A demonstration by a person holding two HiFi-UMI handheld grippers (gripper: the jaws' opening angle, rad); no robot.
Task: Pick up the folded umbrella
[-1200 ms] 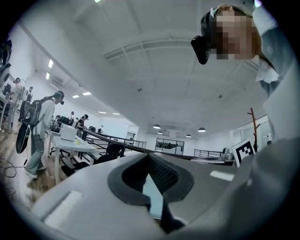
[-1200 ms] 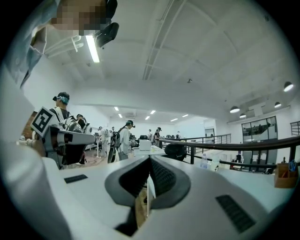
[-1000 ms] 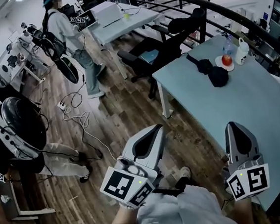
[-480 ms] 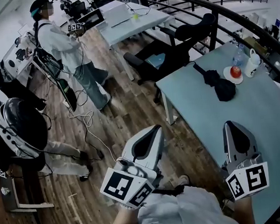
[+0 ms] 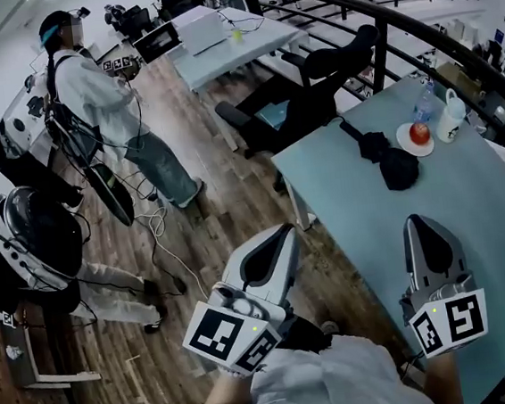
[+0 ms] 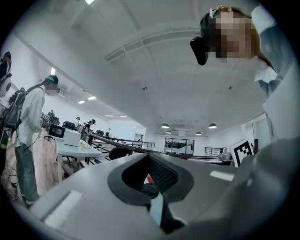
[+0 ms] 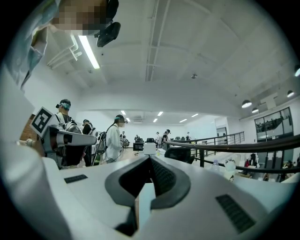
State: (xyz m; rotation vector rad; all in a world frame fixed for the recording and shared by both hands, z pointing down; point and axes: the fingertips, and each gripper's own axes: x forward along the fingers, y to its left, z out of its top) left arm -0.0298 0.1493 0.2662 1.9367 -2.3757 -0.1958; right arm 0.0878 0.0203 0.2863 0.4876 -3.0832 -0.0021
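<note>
The folded umbrella (image 5: pixel 384 158) is black and lies on the pale blue-grey table (image 5: pixel 469 210), near its far end, with its handle pointing toward the table's far-left edge. My left gripper (image 5: pixel 278 235) hangs over the wooden floor left of the table, shut and empty. Above the table's near part, my right gripper (image 5: pixel 419 226) is also shut, with nothing in it. Both point forward and level, well short of the umbrella. In the right gripper view the jaws meet at the tip (image 7: pixel 151 159).
Beside the umbrella stand a red apple on a white saucer (image 5: pixel 418 133), a bottle (image 5: pixel 423 109) and a white mug (image 5: pixel 449 118). A black office chair (image 5: pixel 312 87) and a dark railing (image 5: pixel 376 24) lie beyond. A person (image 5: pixel 99 105) stands at left; cables (image 5: pixel 152 225) trail on the floor.
The table and umbrella have drawn slightly nearer in the head view. The standing person has shifted left. Both grippers stay shut and hold the same pose.
</note>
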